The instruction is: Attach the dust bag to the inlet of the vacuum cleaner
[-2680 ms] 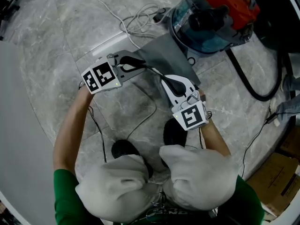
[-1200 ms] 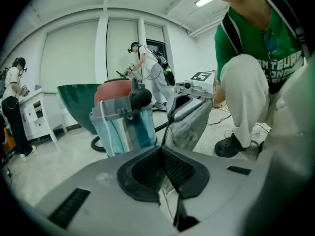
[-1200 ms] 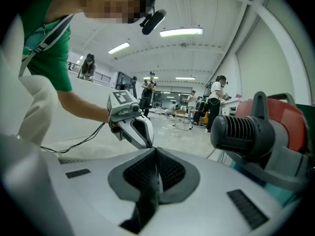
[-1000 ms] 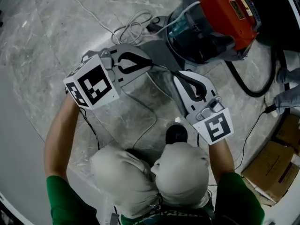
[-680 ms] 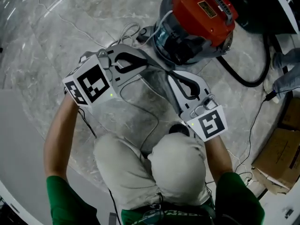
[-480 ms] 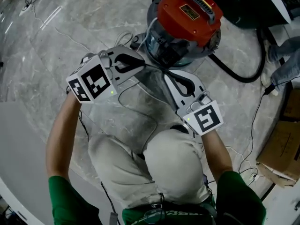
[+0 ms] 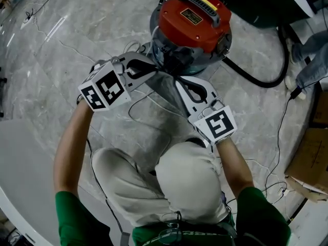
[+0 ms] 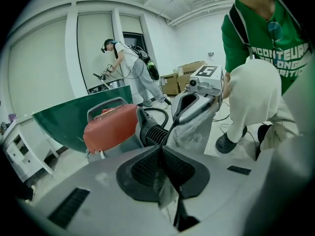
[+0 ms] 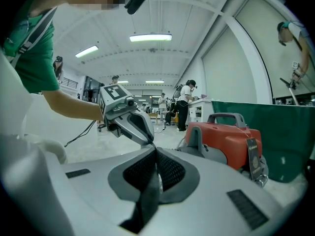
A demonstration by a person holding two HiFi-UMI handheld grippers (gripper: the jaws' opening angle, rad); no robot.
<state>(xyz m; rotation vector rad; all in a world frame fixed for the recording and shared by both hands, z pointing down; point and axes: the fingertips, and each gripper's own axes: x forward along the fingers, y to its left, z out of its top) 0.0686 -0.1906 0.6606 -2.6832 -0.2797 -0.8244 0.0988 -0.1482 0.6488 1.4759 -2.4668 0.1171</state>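
The vacuum cleaner (image 7: pixel 192 19) has a red lid and a bluish drum; it stands on the floor just ahead of both grippers. A grey dust bag (image 7: pixel 165 90) hangs stretched between them, its top edge close to the drum's front. My left gripper (image 7: pixel 155 70) is shut on the bag's left edge, and grey fabric (image 8: pixel 168 191) shows pinched between its pads. My right gripper (image 7: pixel 176 79) is shut on the bag's right edge (image 9: pixel 150 191). The vacuum (image 8: pixel 113 127) shows beyond the left jaws, with its ribbed inlet (image 8: pixel 153 133) near the bag. In the right gripper view the vacuum (image 9: pixel 226 136) is to the right.
A black hose (image 7: pixel 261 78) curves away from the vacuum to the right. A white cord (image 7: pixel 136 47) lies coiled on the marble floor at the left. Thin cables (image 7: pixel 279 142) trail at the right beside a cardboard box (image 7: pixel 312 158). Other people stand in the room's background.
The person has risen and stepped toward the vacuum. Both grippers lifted the dust bag off the floor and carried it forward until its top reached the drum's front.
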